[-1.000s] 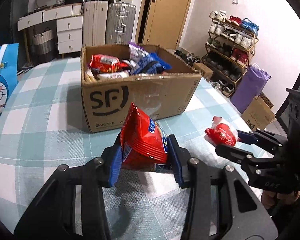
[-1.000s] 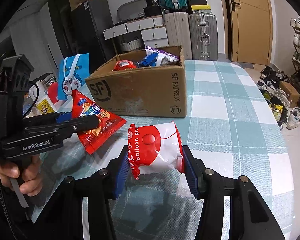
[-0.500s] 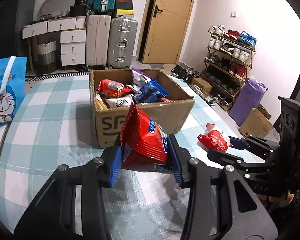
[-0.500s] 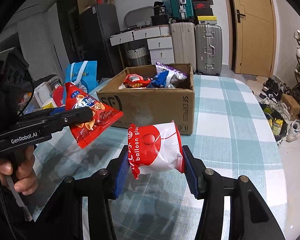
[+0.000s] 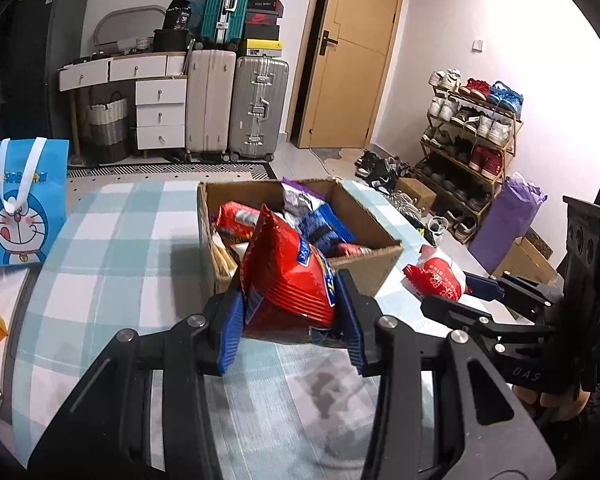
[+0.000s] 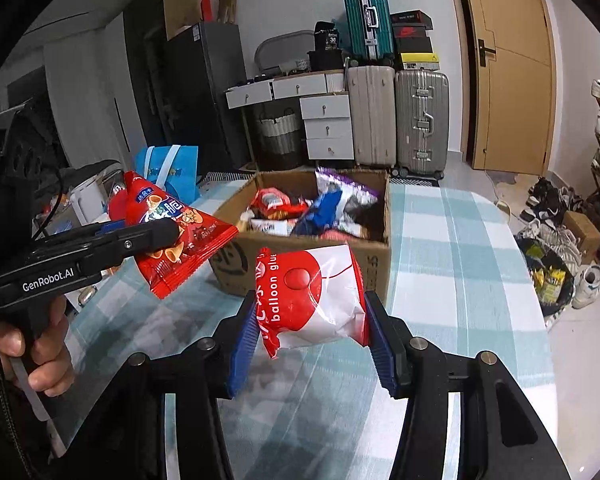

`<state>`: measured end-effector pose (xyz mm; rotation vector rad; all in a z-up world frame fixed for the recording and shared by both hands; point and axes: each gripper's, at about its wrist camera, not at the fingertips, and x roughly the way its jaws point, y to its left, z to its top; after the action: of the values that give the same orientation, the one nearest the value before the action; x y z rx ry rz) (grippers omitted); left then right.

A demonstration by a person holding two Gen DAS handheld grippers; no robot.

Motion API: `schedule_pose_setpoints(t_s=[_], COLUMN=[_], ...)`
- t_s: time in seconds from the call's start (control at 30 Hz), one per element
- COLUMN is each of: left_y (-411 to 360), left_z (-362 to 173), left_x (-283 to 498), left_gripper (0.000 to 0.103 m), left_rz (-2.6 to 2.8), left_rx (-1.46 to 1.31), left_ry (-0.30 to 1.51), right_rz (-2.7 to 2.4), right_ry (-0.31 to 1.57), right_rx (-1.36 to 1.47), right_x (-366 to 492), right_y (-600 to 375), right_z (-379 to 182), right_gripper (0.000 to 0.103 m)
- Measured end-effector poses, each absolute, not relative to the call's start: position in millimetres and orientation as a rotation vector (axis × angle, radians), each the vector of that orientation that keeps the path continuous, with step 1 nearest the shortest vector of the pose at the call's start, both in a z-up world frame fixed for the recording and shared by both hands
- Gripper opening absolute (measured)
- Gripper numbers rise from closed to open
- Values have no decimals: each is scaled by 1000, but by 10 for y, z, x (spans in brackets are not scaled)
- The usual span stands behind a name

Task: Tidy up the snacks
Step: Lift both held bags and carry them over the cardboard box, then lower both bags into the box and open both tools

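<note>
Red snack bag [image 5: 288, 280] clamped between left jaws; balloon-glue packet [image 6: 312, 300] between right.

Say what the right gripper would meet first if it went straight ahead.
Probably the near wall of the cardboard box, just beyond the white-and-red packet that the right gripper holds, though depth is unclear.

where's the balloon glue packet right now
The balloon glue packet is clamped in the right gripper, held above the table just in front of the box.
</note>
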<state>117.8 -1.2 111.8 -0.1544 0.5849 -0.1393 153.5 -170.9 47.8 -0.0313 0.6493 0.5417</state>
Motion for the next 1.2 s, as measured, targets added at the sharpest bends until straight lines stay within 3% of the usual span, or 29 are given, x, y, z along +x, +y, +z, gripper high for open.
schedule_pose_setpoints(t_s=[0.63,1.2], left_y=[36,-6], left_z=[1224,908], left_x=[1766,2489], left_gripper=[40,40], left_rz=[-89,-59], left_rx=[-143,-122], left_ry=[571,614], right_rz=[541,527], right_ry=[620,644], right_rx=[4,31], right_x=[2090,2646], right_y=[-1496,-1401], right_z=[610,523], right_gripper=[51,51])
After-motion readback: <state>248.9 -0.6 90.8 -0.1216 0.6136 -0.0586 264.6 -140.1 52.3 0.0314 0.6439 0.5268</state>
